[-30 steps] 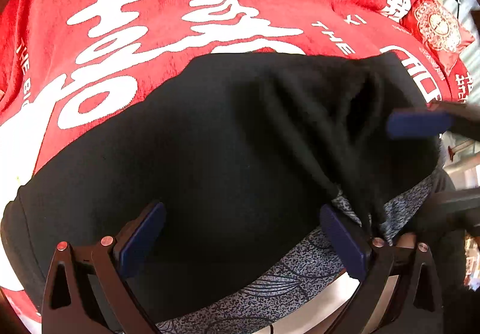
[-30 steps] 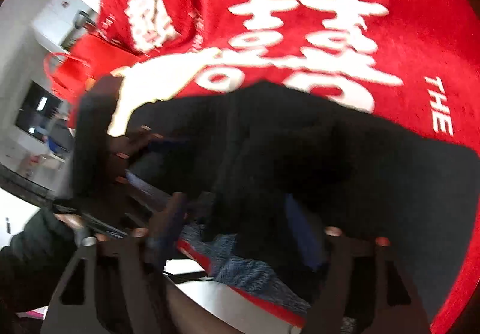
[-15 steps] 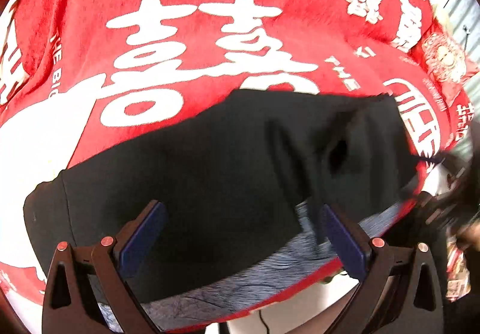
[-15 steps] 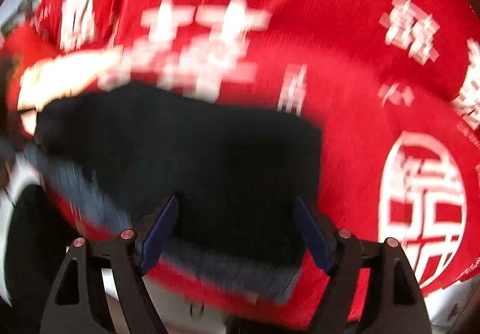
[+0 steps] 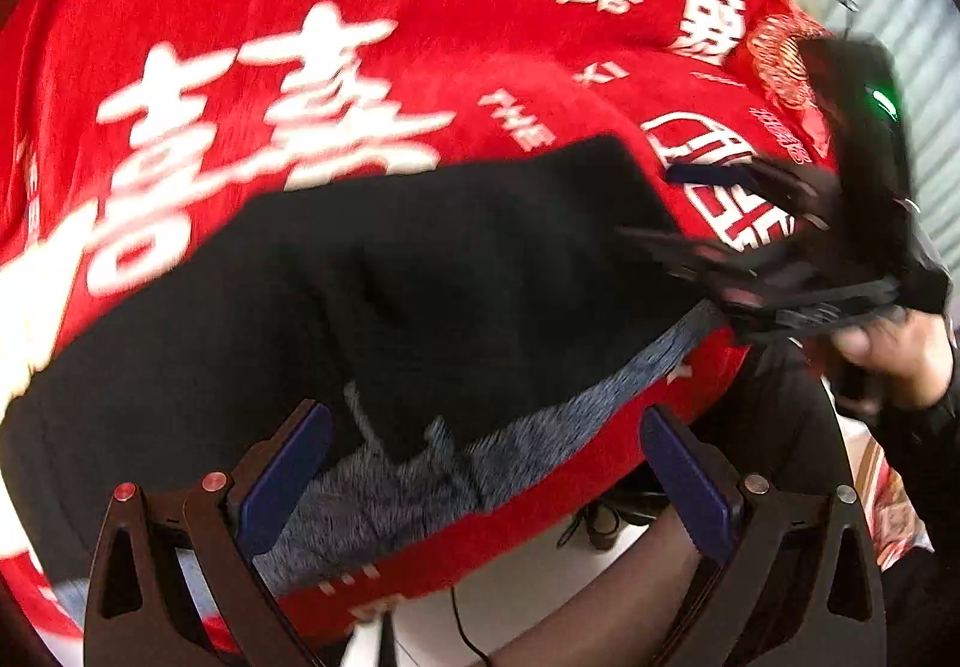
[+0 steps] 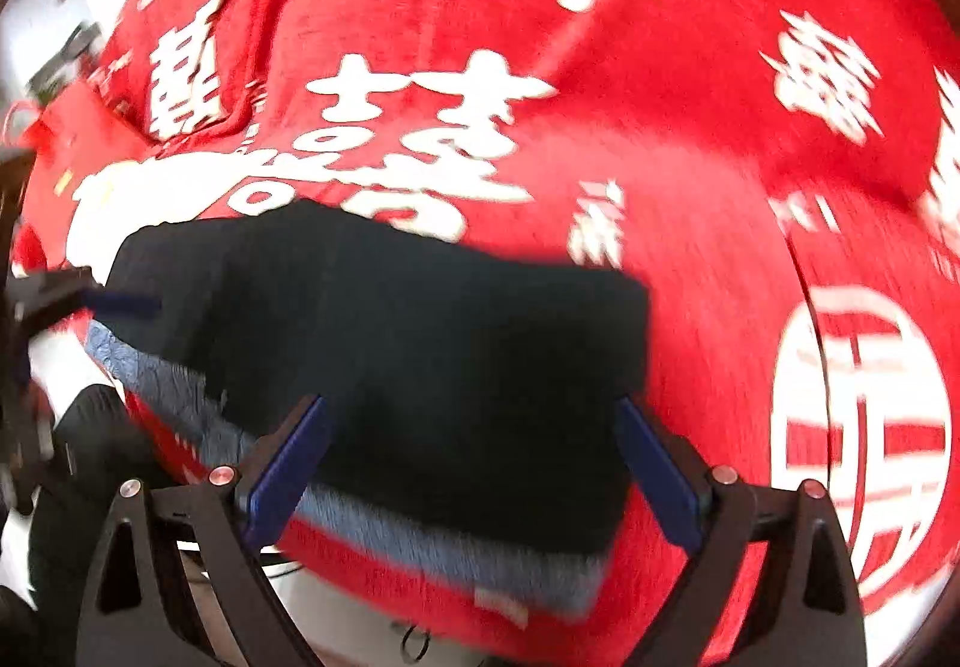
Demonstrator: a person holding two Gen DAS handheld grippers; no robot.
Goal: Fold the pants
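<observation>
One pair of black pants (image 6: 390, 367) lies near the front edge of the desk, already folded into a compact, roughly rectangular bundle (any finer creases are lost in motion blur). By my judgement the folding looks nearly finished, with perhaps a last smoothing or squaring left. Both tongs are spread wide and hold nothing: the left tongs (image 5: 486, 478) hover over the bundle's near edge, the right tongs (image 6: 468, 463) over its right end. Beneath lie a grey patterned cloth (image 5: 384, 493) and a red blanket (image 6: 690, 157) with white lettering. Nothing blocks the way.
</observation>
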